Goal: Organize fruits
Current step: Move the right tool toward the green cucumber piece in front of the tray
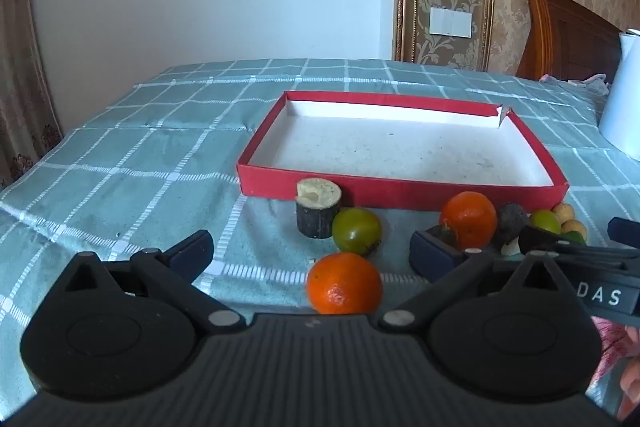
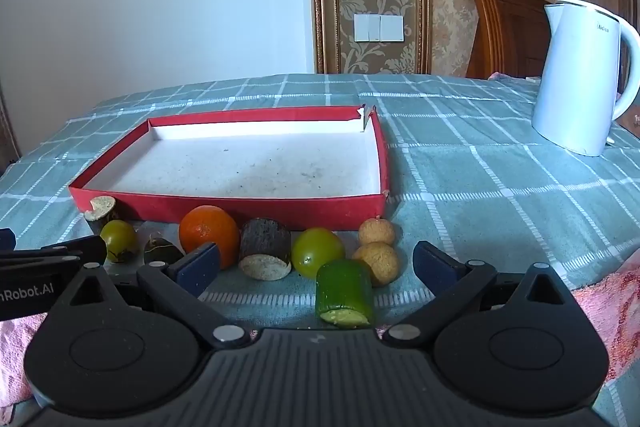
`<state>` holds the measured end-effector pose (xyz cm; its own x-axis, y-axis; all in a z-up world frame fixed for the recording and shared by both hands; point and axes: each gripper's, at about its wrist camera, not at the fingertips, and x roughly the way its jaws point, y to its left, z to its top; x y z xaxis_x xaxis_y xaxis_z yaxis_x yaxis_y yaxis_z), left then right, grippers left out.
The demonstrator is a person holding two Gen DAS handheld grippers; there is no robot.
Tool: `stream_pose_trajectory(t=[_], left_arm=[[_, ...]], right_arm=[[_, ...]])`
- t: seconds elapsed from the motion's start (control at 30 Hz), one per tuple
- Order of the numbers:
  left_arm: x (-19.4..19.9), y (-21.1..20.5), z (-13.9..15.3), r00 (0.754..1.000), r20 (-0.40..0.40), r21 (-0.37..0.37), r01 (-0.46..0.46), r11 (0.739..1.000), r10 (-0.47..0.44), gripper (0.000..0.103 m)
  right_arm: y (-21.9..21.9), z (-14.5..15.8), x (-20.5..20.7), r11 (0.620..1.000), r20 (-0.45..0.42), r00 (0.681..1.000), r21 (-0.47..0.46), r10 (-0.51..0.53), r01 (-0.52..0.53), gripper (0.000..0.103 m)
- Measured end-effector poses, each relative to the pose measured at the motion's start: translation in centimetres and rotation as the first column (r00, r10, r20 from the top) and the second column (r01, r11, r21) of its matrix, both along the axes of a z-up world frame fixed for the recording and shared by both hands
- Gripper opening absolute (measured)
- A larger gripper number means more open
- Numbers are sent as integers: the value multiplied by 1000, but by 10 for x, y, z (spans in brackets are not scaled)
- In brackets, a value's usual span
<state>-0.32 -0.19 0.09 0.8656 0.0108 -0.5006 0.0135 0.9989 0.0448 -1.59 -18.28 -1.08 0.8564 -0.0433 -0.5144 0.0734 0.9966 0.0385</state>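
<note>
A shallow red box (image 1: 400,190) (image 2: 224,207) with a white floor lies on the checked cloth, with nothing in it. Fruits line its near side. In the left wrist view an orange (image 1: 344,283) lies between the fingers of my left gripper (image 1: 314,251), which stands open and touches nothing; a green fruit (image 1: 356,230), a dark cut stalk piece (image 1: 318,213) and a second orange (image 1: 469,220) lie beyond. My right gripper (image 2: 316,263) is open too, around a green cucumber piece (image 2: 345,293), a green fruit (image 2: 317,251), two tan balls (image 2: 377,261) and a dark stalk piece (image 2: 266,247).
A white electric kettle (image 2: 580,79) stands at the right on the cloth. Behind it rises a wooden headboard (image 2: 504,27). A pink towel (image 2: 608,311) lies at the near right. A person's fingers (image 1: 630,383) show at the lower right of the left wrist view.
</note>
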Motion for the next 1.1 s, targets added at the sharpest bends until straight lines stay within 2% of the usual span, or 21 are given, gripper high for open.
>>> stream_pose_trajectory(t=[0.17,0.43,1.1], left_arm=[[9,7,-8,999,-51,-22,-12,1000,11,103],[2,6,-10,999,-42,-8,-14,1000,13,103],[4,9,-9,998,-52,-13,-21,1000,20,103]], right_arm=[[-1,0,2,1000,1,1000,14,5,-5,103],[5,0,-4,999,18,1000,-34,21,-21,103],[5,3,-4,999,28,999,-19,32,-31,103]])
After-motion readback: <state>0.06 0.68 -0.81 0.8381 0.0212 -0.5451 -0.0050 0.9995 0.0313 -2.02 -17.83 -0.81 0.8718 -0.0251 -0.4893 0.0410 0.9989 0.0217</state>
